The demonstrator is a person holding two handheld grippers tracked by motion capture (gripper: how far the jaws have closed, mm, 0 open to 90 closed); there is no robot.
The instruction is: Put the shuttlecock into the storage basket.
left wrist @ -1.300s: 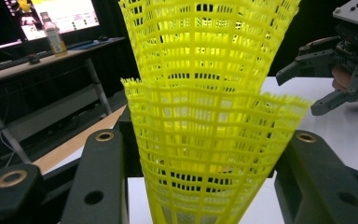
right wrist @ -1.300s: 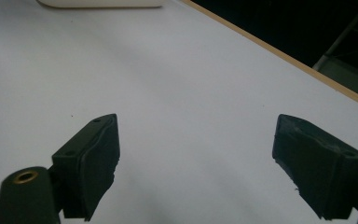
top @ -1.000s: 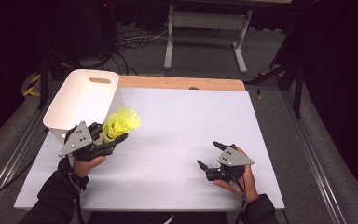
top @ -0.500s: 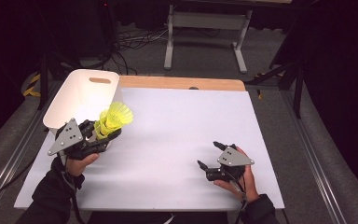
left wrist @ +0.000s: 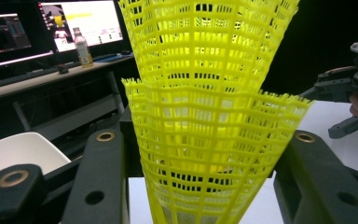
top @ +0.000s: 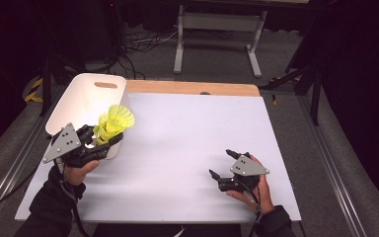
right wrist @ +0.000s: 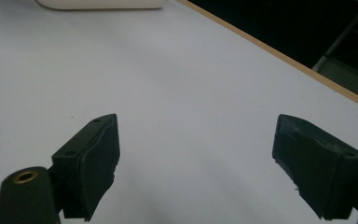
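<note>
Two nested yellow plastic mesh shuttlecocks (top: 114, 123) sit clamped in the left gripper (top: 98, 139), raised beside the white plastic bin (top: 81, 101) (its rim just behind). The right gripper (top: 223, 170) rests wide open, empty, on the white counter (top: 187, 148).

Yellow shuttlecocks (left wrist: 205, 116), tops and bases cropped.

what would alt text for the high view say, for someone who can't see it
A person's left gripper holds a stack of yellow mesh shuttlecocks at the near rim of a white bin on the left of a white table. The right gripper rests open on the table's near right, holding nothing.
</note>
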